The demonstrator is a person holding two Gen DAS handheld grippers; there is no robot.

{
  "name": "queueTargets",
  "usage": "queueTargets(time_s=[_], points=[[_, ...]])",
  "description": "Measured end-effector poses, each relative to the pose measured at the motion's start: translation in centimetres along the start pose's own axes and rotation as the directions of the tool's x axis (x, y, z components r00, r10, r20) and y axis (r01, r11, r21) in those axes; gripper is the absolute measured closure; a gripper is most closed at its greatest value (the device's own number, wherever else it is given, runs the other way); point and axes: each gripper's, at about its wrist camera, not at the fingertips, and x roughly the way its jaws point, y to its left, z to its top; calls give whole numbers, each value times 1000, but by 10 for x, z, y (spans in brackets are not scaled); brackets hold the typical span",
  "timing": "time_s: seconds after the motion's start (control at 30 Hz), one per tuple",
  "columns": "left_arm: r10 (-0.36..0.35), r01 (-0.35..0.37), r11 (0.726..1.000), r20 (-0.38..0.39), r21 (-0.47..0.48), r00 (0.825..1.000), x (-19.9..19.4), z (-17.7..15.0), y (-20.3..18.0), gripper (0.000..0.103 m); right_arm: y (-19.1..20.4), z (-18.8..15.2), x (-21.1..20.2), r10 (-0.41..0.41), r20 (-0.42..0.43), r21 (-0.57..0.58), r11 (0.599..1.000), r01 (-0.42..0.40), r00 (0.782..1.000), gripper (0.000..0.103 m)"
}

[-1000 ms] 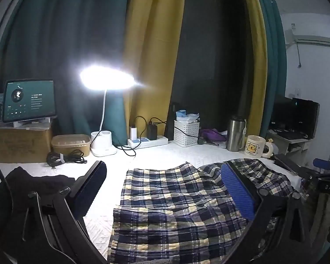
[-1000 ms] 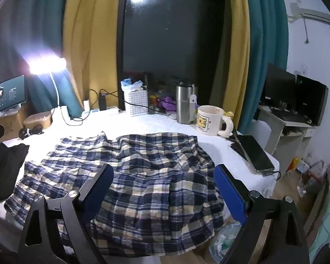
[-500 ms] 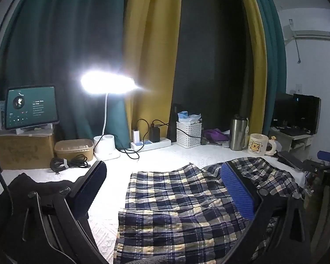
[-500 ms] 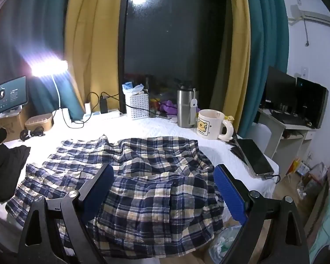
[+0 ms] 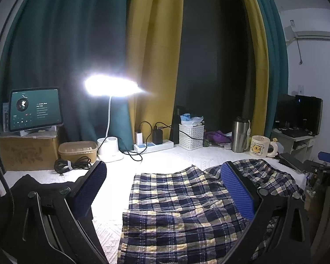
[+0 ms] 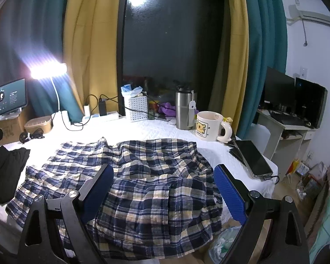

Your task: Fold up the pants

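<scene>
In the left wrist view the left hand-held gripper (image 5: pixel 162 189), jaws spread and empty, has pulled back and risen from the plaid pants (image 5: pixel 182 206), which lie crumpled on the bench (image 5: pixel 165 156) before the desk lamp (image 5: pixel 110 118). In the right wrist view the right hand-held gripper (image 6: pixel 162 189), likewise spread and empty, has also lifted above the pants, so I judge no fold is begun yet.

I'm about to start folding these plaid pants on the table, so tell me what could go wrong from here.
1. The plaid pants hang over the table's near edge, so a pull toward you could slide them off.
2. The mug and phone sit close to the fabric; a swept fold might knock them.
3. The black garment lies beside the pants and could get caught up.
</scene>
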Motion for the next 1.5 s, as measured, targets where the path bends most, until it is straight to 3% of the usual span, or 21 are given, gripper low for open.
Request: queueTargets(time_s=[1.5], points=[[7, -7, 1000, 12, -2, 1000, -6, 1, -2, 1, 3, 1, 0, -1, 6, -6, 1000, 1, 1000, 10]])
